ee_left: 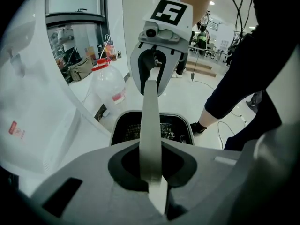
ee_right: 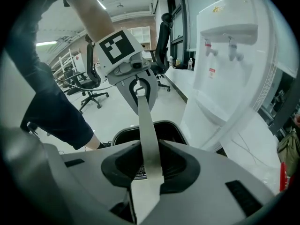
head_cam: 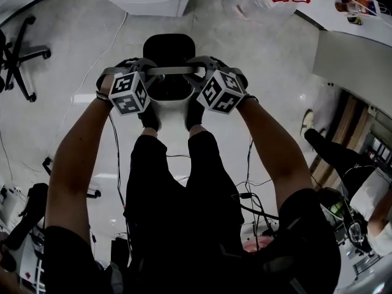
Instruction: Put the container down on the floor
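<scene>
Left tongs [ee_left: 154, 182] and right tongs [ee_right: 146, 177] each pinch the flat grey band handle [head_cam: 168, 70], sharing the weight so we keep the dark rectangular plastic container [head_cam: 168, 48] level at upper centre, low over the pale floor [head_cam: 73, 54].

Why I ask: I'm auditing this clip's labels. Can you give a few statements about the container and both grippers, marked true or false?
1. The left gripper and the right gripper both clamp the container by its handle. True.
2. The container sits on a table. False: floor surrounds it, by the person's shoes.
3. A water dispenser stands nearby. True.
4. The left gripper's jaws are wide apart and empty. False: they are shut on the handle.
</scene>
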Tool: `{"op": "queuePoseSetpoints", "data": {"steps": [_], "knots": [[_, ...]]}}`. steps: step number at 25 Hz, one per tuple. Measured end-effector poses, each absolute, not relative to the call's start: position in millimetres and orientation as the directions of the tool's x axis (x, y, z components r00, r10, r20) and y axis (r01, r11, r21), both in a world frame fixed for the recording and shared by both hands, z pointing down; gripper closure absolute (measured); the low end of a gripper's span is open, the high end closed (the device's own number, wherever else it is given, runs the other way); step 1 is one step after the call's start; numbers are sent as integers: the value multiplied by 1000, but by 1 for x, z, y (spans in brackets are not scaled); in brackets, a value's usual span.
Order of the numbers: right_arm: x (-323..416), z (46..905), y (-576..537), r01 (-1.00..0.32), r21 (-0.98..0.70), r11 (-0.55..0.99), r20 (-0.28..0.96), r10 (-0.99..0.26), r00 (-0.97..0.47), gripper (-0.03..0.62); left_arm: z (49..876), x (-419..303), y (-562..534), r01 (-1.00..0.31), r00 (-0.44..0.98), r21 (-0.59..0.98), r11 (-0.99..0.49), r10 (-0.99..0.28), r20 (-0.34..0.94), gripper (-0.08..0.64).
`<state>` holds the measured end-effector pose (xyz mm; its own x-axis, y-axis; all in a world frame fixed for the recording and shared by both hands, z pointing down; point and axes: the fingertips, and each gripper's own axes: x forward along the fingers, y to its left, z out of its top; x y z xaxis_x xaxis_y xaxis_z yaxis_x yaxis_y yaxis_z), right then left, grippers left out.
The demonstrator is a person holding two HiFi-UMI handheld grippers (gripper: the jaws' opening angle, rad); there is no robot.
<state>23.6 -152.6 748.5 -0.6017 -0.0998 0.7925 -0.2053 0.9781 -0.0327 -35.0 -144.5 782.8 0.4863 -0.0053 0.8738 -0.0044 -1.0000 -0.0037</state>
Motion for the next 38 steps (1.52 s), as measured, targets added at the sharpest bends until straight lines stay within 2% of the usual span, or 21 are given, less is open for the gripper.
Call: {"op": "queuePoseSetpoints", "data": {"steps": [12, 30, 38], "knots": [[21, 836, -162, -229, -30, 973, 821, -107, -560, 502, 871, -41, -156, 17, 433, -9, -1000, -1, 902, 532], [15, 899, -176, -257, -18, 966, 831, -128, -541, 500, 932, -49, -173, 27, 384, -60, -998, -45, 922, 532], [24, 907, -186, -290, -41, 956, 847, -121, -518, 497, 935, -54, -187, -82, 392, -83, -993, -109, 914, 495]]}}
